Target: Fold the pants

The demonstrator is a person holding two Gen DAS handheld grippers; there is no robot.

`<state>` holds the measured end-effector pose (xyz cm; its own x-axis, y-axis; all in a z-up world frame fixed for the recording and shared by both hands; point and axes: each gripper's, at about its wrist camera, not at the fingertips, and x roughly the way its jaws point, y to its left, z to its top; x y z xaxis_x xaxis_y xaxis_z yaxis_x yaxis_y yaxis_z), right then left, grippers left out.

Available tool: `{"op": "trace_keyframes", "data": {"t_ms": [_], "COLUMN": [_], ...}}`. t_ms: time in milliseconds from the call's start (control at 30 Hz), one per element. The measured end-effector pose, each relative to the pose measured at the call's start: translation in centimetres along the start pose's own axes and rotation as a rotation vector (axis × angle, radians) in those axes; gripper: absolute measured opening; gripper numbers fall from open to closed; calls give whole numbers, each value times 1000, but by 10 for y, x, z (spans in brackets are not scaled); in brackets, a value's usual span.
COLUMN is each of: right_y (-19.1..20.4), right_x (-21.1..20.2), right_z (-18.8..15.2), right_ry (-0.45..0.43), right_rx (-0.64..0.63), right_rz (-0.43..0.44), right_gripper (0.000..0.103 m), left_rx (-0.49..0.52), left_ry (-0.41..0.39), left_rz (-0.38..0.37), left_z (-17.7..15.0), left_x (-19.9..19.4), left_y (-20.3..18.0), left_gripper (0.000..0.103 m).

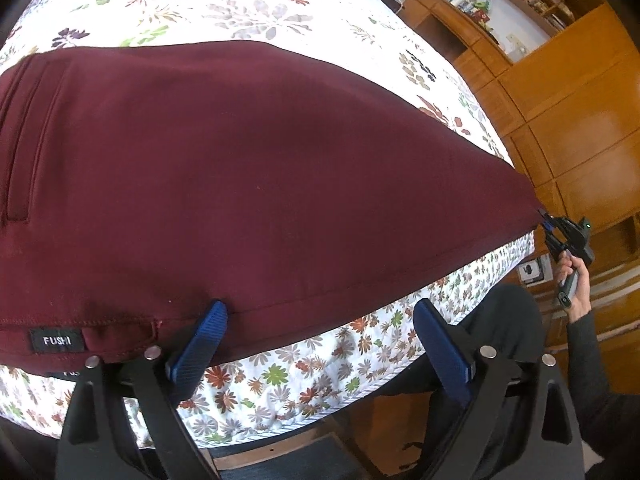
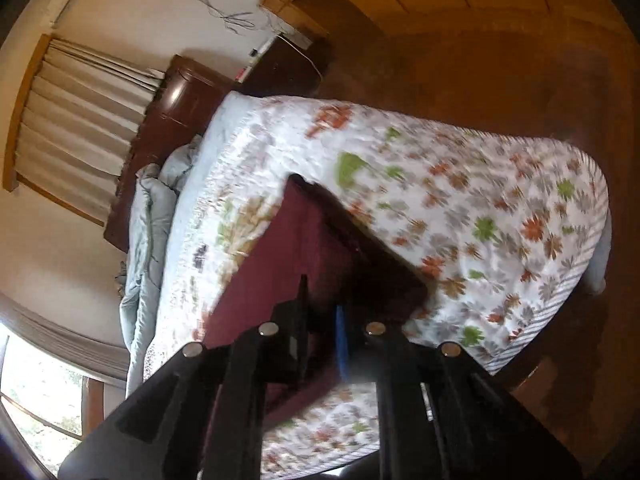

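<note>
Maroon pants (image 1: 248,168) lie spread flat on the floral bedspread (image 1: 240,8), waistband with a label (image 1: 57,340) near the bed's front edge. Left gripper (image 1: 320,344) is spread wide, one blue finger (image 1: 200,340) touching the waistband edge, the other off the cloth. Right gripper (image 1: 547,222) is clamped onto the pants' far end, at the bed corner.

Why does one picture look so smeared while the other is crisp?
Right wrist view: motion blur smears the floral bedspread and maroon pants. Left wrist view: sharp enough to read the FUSHI label, though the fisheye bulges the bed, and the sheet glares white.
</note>
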<state>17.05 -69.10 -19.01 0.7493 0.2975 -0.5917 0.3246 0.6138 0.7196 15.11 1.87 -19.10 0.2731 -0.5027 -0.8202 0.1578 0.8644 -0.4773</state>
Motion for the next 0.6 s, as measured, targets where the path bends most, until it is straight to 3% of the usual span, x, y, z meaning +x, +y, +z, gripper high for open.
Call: {"op": "trace_keyframes", "data": {"t_ms": [100,233,300,367,400,467,533,600], "right_y": [7,-14,2,39,62,117,154,167], "right_x": [2,21,10,-12,-21,-25,-18,3], "right_z": [4,-8,-10,-22,-35,-82,-141,-203], "right_ry": [-4,85,64,6,-18,-36,-25,0], "right_rx": [13,19,-81,-273,-417,-822,-1203,-1601], "right_rz": [-5,-110,-154,-280,-327,-386,-413,-493], "right_gripper": [10,12,29,45,45,45,39,29], "left_rx": [4,11,12,7,3,11,37,95], "left_ry": [-12,-16,-12,-21,-33,-56,-76,-104], "left_rz": [-2,-5,-11,-19,-22,-30,-36,-27], "left_z": [-3,-4,-3,-3,-4,-6,-7,-8], "left_x": [0,-2,-4,-9,-12,-17,-20,-23], "left_y": [2,7,7,7,6,2,-4,-17], "left_gripper": [95,95,95,95,95,95,95,95]}}
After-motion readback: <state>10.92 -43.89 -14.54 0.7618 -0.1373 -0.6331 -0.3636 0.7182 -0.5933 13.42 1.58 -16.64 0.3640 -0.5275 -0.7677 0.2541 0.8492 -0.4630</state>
